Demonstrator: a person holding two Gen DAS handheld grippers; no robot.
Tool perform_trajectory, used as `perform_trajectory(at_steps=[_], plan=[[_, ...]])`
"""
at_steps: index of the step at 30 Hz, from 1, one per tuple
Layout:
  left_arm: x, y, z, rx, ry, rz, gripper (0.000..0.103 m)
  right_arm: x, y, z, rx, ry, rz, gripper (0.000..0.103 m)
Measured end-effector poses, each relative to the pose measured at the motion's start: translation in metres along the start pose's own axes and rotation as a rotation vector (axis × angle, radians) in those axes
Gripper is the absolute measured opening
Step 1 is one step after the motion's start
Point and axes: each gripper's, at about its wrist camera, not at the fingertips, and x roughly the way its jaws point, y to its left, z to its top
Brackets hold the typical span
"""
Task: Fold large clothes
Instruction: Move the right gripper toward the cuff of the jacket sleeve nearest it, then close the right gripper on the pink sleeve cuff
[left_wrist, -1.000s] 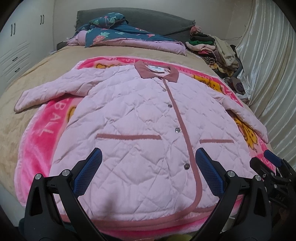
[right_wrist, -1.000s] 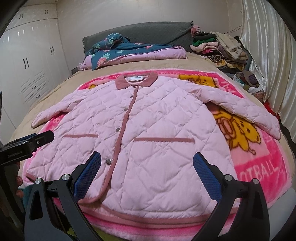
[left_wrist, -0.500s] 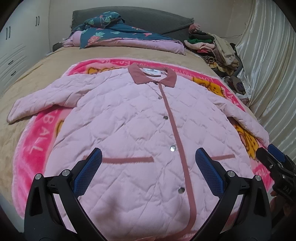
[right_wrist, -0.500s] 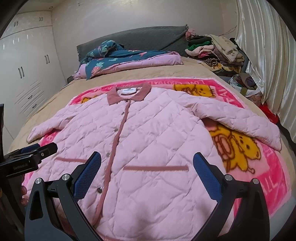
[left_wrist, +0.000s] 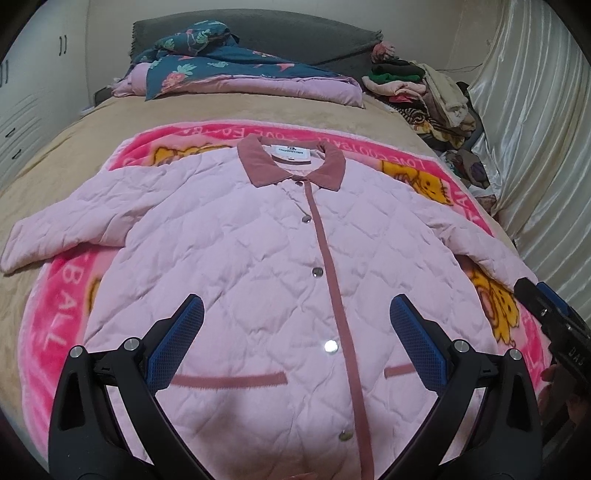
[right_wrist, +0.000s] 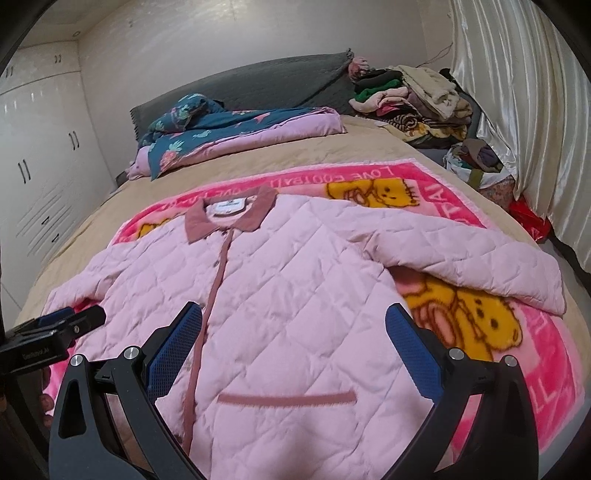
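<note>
Above the jacket (left_wrist: 258, 258), both jaws gape (red bag (right_wrist: 528, 221) only right-view).

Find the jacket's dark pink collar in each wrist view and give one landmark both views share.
Left wrist view: the collar sits at upper centre, just above the line of snaps.
Right wrist view: the collar sits left of centre, at mid-height.
Shared landmark: the pile of clothes at the bed's far right corner, beside the curtain.

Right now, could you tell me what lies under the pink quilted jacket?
The pink quilted jacket lies on a pink cartoon-bear blanket, itself spread over a tan bedspread. The blanket's middle is covered.
</note>
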Motion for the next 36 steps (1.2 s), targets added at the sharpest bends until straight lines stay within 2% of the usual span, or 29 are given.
perform_trajectory(at_steps=[8, 12, 17, 21, 24, 27, 31, 34, 36], plan=[[0.024, -0.004, 0.024, -0.016, 0.017, 0.001, 0.095, 0.013, -0.022, 0.023, 0.045, -0.015, -0.027, 0.099], [0.031, -0.014, 0.036, 0.024, -0.009, 0.025, 0.095, 0.020, -0.043, 0.031, 0.090, -0.032, -0.045, 0.099], [0.046, -0.029, 0.051, 0.049, 0.007, -0.023, 0.095, 0.037, -0.076, 0.035, 0.171, -0.017, -0.104, 0.099], [0.059, -0.043, 0.057, 0.092, -0.009, -0.020, 0.095, 0.049, -0.104, 0.032, 0.209, -0.027, -0.196, 0.099], [0.072, -0.050, 0.059, 0.098, 0.011, -0.033, 0.095, 0.059, -0.128, 0.029, 0.250, -0.024, -0.240, 0.099], [0.083, -0.054, 0.062, 0.096, 0.023, -0.045, 0.095, 0.067, -0.154, 0.026, 0.314, -0.022, -0.281, 0.099], [0.100, -0.059, 0.065, 0.109, 0.028, -0.025, 0.095, 0.077, -0.191, 0.019, 0.417, -0.007, -0.318, 0.099], [0.111, -0.055, 0.065, 0.086, 0.044, -0.040, 0.095, 0.087, -0.224, 0.009, 0.521, 0.015, -0.342, 0.099], [0.118, -0.053, 0.063, 0.089, 0.045, -0.024, 0.095, 0.093, -0.247, 0.000, 0.604, 0.041, -0.348, 0.099]])
